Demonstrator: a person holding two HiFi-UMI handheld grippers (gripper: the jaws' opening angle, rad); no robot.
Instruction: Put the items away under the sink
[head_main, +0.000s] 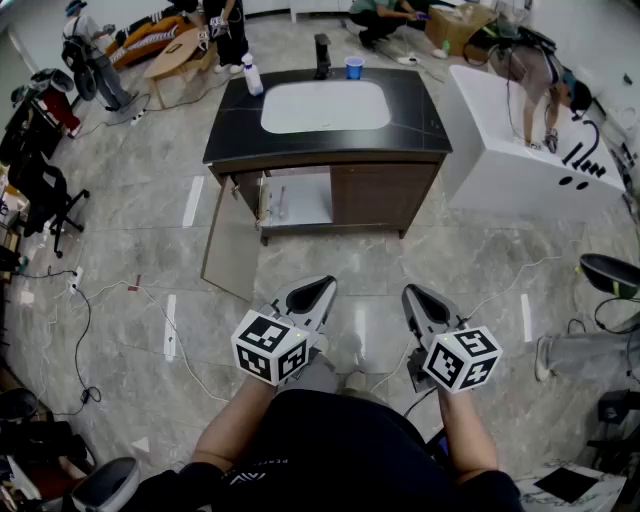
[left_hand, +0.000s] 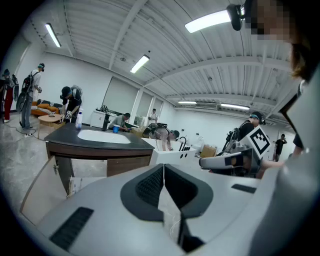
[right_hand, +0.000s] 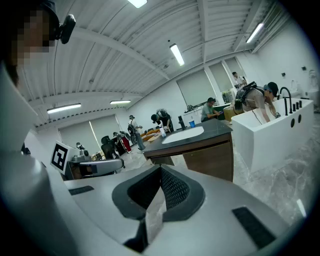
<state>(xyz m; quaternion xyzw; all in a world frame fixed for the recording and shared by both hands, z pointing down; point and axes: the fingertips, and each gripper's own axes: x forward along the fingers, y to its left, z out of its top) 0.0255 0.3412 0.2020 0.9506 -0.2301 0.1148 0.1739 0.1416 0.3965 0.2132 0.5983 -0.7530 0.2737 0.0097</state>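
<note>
Tiled hall floor (head_main: 480, 270), people working round the edges. Sink cabinet (head_main: 385, 195) at 12 o'clock, well apart from the wearer.

- Desk (head_main: 410, 125) on the cabinet is dark, with a white basin (head_main: 325, 105) set in it.
- Bottle (head_main: 252, 75) at the basin's 10 o'clock, cup (head_main: 354, 67) at its 1 o'clock, tap (head_main: 322, 55) between them. Nothing stowed from the desk yet.
- Door (head_main: 230, 240) hangs open at the cabinet's 7 o'clock.
- Left gripper (head_main: 312, 296) and right gripper (head_main: 422, 302) low at 6 o'clock, both with jaws together and nothing between them.

Risks, as judged:
- Cables (head_main: 85, 300) trail at 8 o'clock; a foot could catch on the walk in.
- The open door juts into the approach; a gripper could knock it.
- The bottle looks tall and narrow; a high or off-centre pinch may tip it into the basin.
- Cup contents unreadable; a tilt could spill.
</note>
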